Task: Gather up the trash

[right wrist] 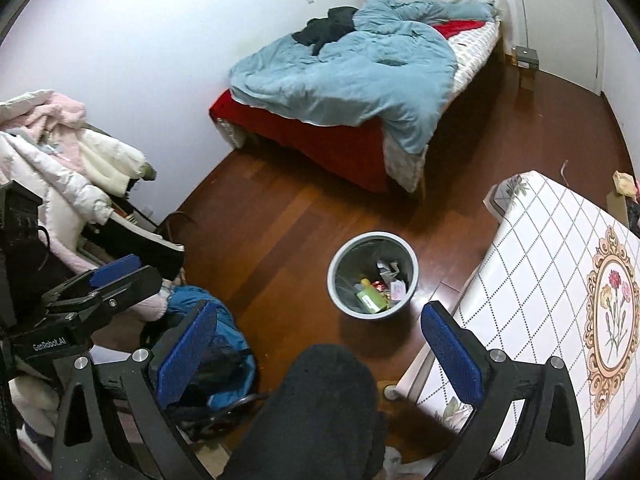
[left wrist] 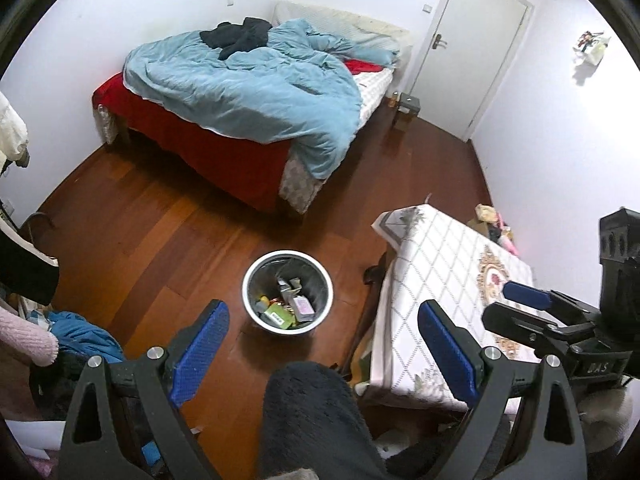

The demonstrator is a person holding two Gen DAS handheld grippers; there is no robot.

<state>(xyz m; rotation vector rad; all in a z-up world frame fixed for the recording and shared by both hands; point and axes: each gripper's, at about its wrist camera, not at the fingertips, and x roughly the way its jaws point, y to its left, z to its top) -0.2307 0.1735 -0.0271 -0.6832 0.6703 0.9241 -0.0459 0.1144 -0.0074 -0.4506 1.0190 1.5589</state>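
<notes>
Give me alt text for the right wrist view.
A round metal trash bin holding wrappers stands on the wooden floor between the open, empty right gripper's blue fingers. A bed lies beyond, a patterned table at right.

Home bedroom, lived-in.
Unmade bed (left wrist: 248,120) with a rumpled light-blue duvet (left wrist: 256,84) over a red sheet, dark clothes (left wrist: 240,38) dumped on top; glossy reddish-brown wood plank floor (left wrist: 160,216); plain white walls, white panel door (left wrist: 476,44) with lever handle. Table under a white grid-pattern cloth with floral medallion (right wrist: 560,280), heap of pale padded coats (right wrist: 60,160) on a chair, round metal waste bin (right wrist: 372,276) part full of packaging.
</notes>
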